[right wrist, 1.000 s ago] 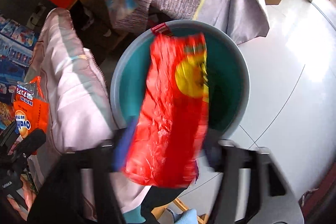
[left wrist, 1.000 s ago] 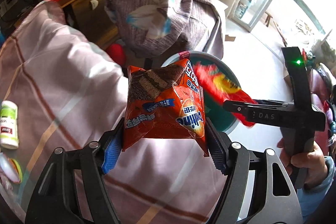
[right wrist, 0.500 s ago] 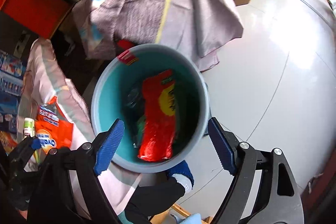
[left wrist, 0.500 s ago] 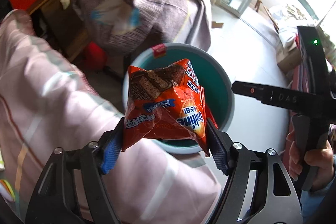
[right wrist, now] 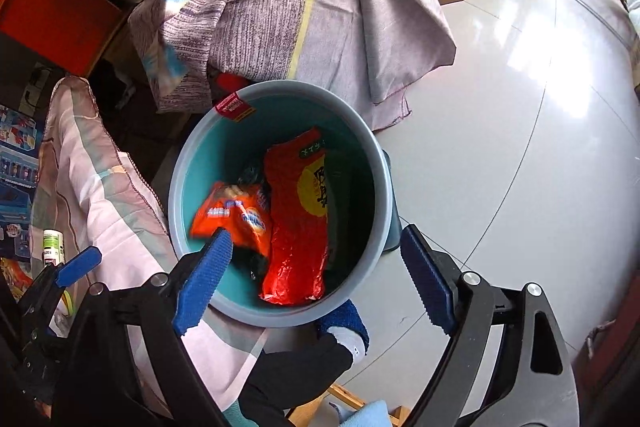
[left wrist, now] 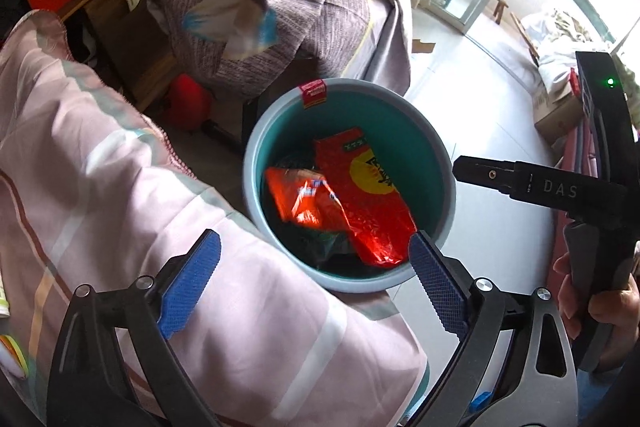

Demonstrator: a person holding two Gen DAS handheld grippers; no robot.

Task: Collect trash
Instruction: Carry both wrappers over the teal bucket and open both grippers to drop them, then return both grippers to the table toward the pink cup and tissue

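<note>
Trash is now sitting inside the teal bin (left wrist: pixel 436 163): the orange Ovaltine wafer packet (left wrist: pixel 300 199), clamped in the left gripper (left wrist: pixel 314 283) a second ago, is lying in the bin, blurred in both views as if only just landing. It is resting against the long red snack bag (left wrist: pixel 368 195), which was between the right gripper's (right wrist: pixel 316 279) pads a second ago and reached the bin half a second before the packet did.

Left gripper: jaws opening, nearly at full spread, nothing between the blue pads (left wrist: pixel 192 283). Right gripper: jaws also opening, wide, nothing held; in its own view the bin is showing through the gap.

Both grippers are hovering above the bin rim, beside the pink striped bedding (left wrist: pixel 100 163).

Judgement: both carried pieces are delivered, and both tools are free for the next pickup. A small white-and-green bottle (right wrist: pixel 52 247) is lying at the bedding's far edge; whether it counts as trash I cannot tell.
</note>
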